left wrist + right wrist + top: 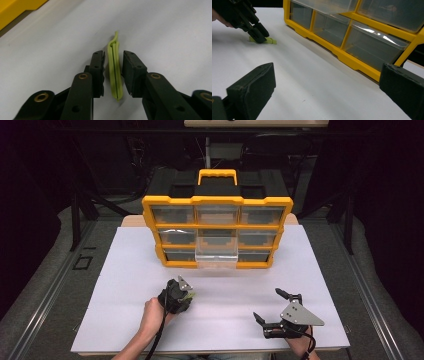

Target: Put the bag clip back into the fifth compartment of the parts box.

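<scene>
A yellow-framed plastic organiser with nine clear drawers and a yellow carrying handle [217, 222] stands upright at the far middle of the white table top [125, 270]. Its drawers sit in three rows of three. The middle drawer of the lower rows, a clear plastic bin [216, 254], is pulled out toward the near side and hangs over the table; from the high view it looks see-through, and what it holds cannot be made out. In the right gripper view the closed drawers show clear fronts with nothing distinct behind them. No label or writing can be read on the organiser.

Near the table's middle left, the left gripper [113, 72], held in the person's left hand [152, 315], points down at a small pale-green plastic clip-like piece [115, 72] that lies flat on the table. The piece sits lengthwise between the two black jaws, which stand narrowly apart on either side of it, with a slim gap still showing on each side.

At the near right, the right gripper [272, 307] hovers low over the table with its jaws wide apart and nothing between them, well apart from the green piece.
</scene>
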Demonstrator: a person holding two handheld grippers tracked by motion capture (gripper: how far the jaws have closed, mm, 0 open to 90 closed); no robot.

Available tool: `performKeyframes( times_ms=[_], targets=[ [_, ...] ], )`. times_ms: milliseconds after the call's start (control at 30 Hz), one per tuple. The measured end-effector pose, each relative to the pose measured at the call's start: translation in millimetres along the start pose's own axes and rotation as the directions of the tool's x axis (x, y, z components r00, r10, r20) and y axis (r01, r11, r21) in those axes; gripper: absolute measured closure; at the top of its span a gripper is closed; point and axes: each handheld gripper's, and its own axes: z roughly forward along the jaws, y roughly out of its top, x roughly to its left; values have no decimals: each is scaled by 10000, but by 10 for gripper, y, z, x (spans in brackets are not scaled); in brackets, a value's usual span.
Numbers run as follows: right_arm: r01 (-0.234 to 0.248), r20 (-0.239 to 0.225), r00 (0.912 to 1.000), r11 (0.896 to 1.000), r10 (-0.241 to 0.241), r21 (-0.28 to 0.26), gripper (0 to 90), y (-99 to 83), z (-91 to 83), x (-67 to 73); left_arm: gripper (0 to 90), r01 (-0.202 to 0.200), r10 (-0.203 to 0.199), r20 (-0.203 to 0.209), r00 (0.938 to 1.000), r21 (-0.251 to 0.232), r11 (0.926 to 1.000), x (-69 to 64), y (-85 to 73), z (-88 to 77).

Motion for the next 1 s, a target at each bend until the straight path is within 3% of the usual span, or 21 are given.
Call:
performKeyframes(
  times_ms=[233,467,667,1000],
  targets=[
    [-13,-59,10000,10000,14,47,3,0,-3,3,772,245,-246,154,9996,69,9997,21,4,6],
    [28,-100,9999,10000,-28,42,4,4,-4,10,792,178,-194,329,9993,475,9987,34,59,11],
    [5,-107,9999,10000,-4,78,5,2,-1,12,803,261,-296,656,9974,540,9982,87,67,10],
    [7,-93,10000,9999,-6,124,6,1,1,9,804,25,-67,939,9956,456,9990,121,83,-47]
  ],
)
